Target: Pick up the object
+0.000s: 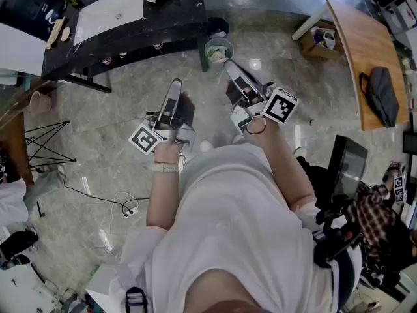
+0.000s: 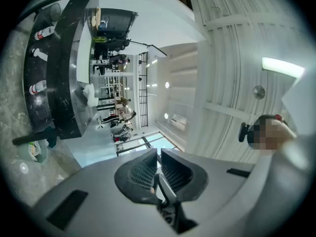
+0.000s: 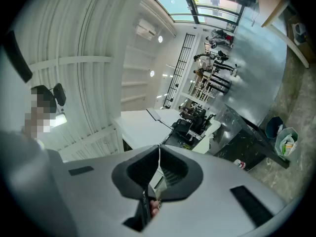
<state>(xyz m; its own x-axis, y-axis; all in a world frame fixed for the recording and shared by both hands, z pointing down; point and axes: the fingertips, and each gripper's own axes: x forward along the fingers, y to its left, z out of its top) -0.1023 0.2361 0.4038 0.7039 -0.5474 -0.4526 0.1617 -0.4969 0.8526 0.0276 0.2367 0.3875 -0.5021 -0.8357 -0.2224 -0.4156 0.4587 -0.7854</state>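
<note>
No single object to pick up stands out in these frames. A person in a white shirt holds both grippers out over a grey stone floor. My left gripper points away from the body, its jaws shut with nothing between them; the left gripper view shows the dark pads pressed together at the tips. My right gripper is angled towards a small bin and is also shut and empty. In the right gripper view the pads meet along a thin seam. Both gripper views look up at white walls and ceiling.
A black counter with a white sheet stands ahead on the left. The bin holds a pale bag. A wooden table carries a dark bag, with a box beside it. A wire stand and cables lie left.
</note>
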